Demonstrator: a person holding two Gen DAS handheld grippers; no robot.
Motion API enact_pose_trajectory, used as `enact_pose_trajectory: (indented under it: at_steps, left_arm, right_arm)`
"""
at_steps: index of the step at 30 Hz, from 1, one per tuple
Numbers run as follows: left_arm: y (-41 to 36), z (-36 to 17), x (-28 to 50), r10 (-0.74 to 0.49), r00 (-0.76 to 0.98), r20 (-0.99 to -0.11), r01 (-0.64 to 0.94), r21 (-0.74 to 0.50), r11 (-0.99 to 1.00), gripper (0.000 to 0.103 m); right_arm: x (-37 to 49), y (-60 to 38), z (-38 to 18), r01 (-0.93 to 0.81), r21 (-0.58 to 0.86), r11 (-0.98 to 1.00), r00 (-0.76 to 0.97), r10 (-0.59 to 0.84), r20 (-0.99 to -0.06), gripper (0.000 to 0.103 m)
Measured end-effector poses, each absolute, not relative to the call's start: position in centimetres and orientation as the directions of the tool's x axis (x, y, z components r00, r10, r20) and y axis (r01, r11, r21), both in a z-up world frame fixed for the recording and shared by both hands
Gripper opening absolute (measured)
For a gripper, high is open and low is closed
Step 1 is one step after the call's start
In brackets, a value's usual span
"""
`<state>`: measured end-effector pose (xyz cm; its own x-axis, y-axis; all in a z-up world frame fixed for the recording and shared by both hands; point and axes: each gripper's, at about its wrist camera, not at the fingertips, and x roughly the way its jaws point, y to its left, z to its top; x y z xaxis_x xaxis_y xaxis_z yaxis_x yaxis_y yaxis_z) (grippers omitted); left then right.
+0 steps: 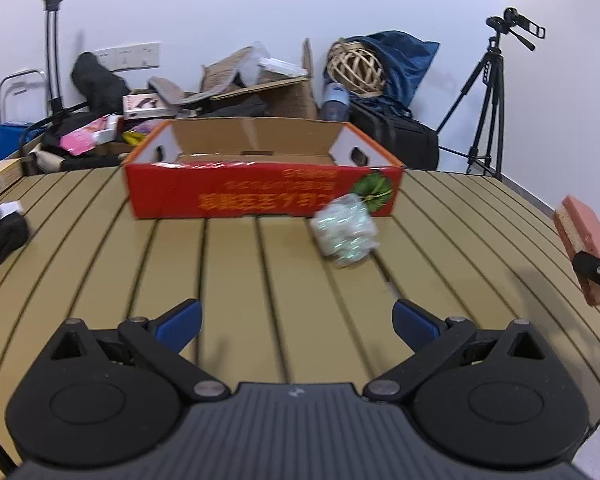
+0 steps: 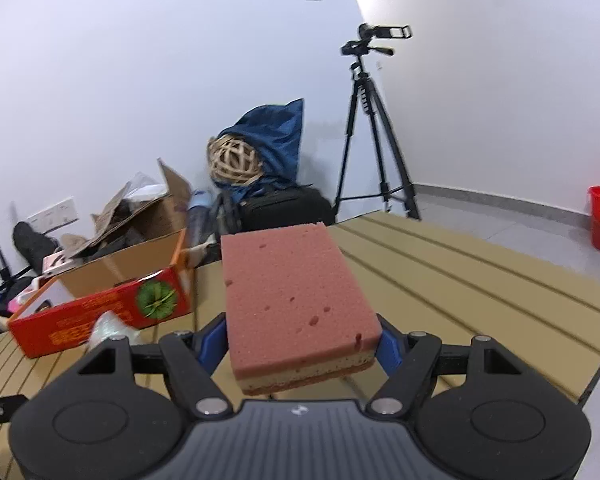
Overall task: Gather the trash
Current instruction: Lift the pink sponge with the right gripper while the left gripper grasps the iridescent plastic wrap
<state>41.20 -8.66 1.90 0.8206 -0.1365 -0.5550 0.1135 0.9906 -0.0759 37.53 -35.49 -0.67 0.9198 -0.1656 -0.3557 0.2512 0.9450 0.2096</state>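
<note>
One pink layered sponge (image 2: 300, 300) clamped in right gripper (image 2: 302, 344), pitted top

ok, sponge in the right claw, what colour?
Pink sponge with a tan layer underneath; clearest in the right wrist view.

Crumpled wrapper (image 1: 346, 232) beside red box (image 1: 260, 190)

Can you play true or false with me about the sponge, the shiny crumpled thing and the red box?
1. The right hand-held gripper is squeezing a pink sponge. True.
2. The left hand-held gripper holds the crumpled plastic. False: it is open and empty, and the plastic lies on the table.
3. The crumpled plastic is inside the red box. False: it sits in front of it.
4. A tripod stands by the wall. True.
</note>
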Motion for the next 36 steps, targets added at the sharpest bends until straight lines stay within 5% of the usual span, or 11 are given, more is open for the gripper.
enact_pose_trajectory:
  at_steps: [28,30,33,34,36]
  left_arm:
    - [-15.5,-1.6,55.2,-0.037,0.788,-0.615,0.082,0.046,0.996,0.102]
    - [-15.7,-1.6,55.3,-0.041,0.791,-0.610,0.088,0.047,0.995,0.097]
    - [-16.0,-1.6,55.3,-0.054,0.785,-0.617,0.110,0.053,0.993,0.074]
    - [-16.1,-1.7,55.4,-0.065,0.778,-0.625,0.125,0.053,0.991,0.059]
    - [-16.1,-1.8,55.2,-0.071,0.777,-0.626,0.135,0.055,0.989,0.053]
  right_arm:
    - [40.7,-40.0,-3.1,0.355,0.278,0.893,0.889,-0.230,-0.396,0.072]
    - [40.9,-39.6,-3.2,0.349,0.273,0.896,0.890,-0.227,-0.395,0.072]
    - [40.9,-39.3,-3.1,0.341,0.269,0.901,0.893,-0.221,-0.392,0.072]
    - [40.9,-39.2,-3.1,0.337,0.270,0.902,0.894,-0.217,-0.391,0.072]
    - [40.9,-39.1,-3.1,0.330,0.271,0.904,0.896,-0.210,-0.390,0.072]
